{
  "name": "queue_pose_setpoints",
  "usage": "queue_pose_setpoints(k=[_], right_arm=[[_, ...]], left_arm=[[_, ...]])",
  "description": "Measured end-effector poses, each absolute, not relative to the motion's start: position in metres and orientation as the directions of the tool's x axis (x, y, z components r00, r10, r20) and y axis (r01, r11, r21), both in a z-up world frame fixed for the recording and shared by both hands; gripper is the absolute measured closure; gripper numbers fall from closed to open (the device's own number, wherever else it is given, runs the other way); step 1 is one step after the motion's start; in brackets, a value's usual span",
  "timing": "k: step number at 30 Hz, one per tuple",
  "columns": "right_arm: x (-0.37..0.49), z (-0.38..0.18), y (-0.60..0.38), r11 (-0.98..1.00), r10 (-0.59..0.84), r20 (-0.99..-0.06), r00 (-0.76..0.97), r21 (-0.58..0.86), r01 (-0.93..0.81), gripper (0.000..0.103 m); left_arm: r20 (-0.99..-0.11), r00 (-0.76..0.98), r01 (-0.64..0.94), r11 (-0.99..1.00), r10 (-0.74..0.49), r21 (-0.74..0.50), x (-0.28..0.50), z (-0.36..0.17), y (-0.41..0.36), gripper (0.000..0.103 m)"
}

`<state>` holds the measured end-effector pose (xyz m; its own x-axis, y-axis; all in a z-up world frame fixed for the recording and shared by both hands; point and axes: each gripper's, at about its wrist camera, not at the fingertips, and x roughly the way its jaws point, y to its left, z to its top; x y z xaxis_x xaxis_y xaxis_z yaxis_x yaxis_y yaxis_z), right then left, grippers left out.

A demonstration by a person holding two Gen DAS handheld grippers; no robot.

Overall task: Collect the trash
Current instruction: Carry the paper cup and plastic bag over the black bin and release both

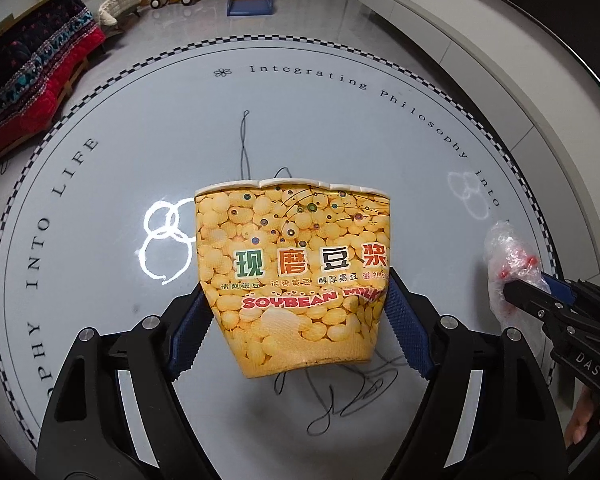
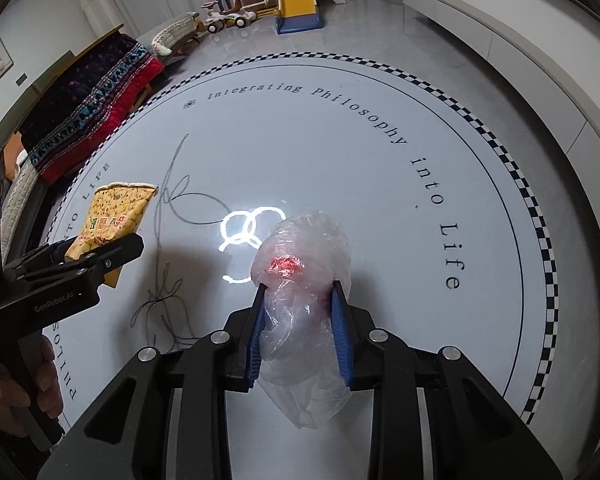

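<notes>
1. The left claw [image 1: 296, 316] is closed on a flattened yellow soy-milk cup [image 1: 294, 276], its blue pads pressing the cup's two side edges. The cup's crushed rim points to 12 o'clock in the left wrist view and its base to 6.
2. The cup appears held clear of the round white worktop [image 1: 340, 128], over its scribbled centre; I cannot tell how high.
3. The right claw [image 2: 300, 316] is pinched narrow on a crumpled clear plastic bag [image 2: 304, 272] with a red patch inside. The bag bulges past the fingertips toward 12 o'clock and hangs loose toward 6.
4. In the left view the bag and right claw sit at 3 o'clock; in the right view the cup and left claw sit at 9 o'clock, well apart from the bag.
5. Judgement: the pick-up step looks finished for both pieces, and the carry is in hand.
6. No bin shows in either view, so the next move calls for finding one, then carrying both loads there with firm grips, since the bag is slippery and could slide out.
</notes>
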<state>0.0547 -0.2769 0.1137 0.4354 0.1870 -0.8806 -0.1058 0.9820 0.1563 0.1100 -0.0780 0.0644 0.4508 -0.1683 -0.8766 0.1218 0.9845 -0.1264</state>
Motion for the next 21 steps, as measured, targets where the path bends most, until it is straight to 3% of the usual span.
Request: queue_pose_setpoints(k=[21], right_arm=[[-0.057,0.145,-0.111,0.92,0.298,-0.859,0.415,0.144,-0.363,0.071]], left_arm=[[-0.83,0.55,-0.039,0.99,-0.09,-0.134,-0.037,0.097,0.046,0.025]])
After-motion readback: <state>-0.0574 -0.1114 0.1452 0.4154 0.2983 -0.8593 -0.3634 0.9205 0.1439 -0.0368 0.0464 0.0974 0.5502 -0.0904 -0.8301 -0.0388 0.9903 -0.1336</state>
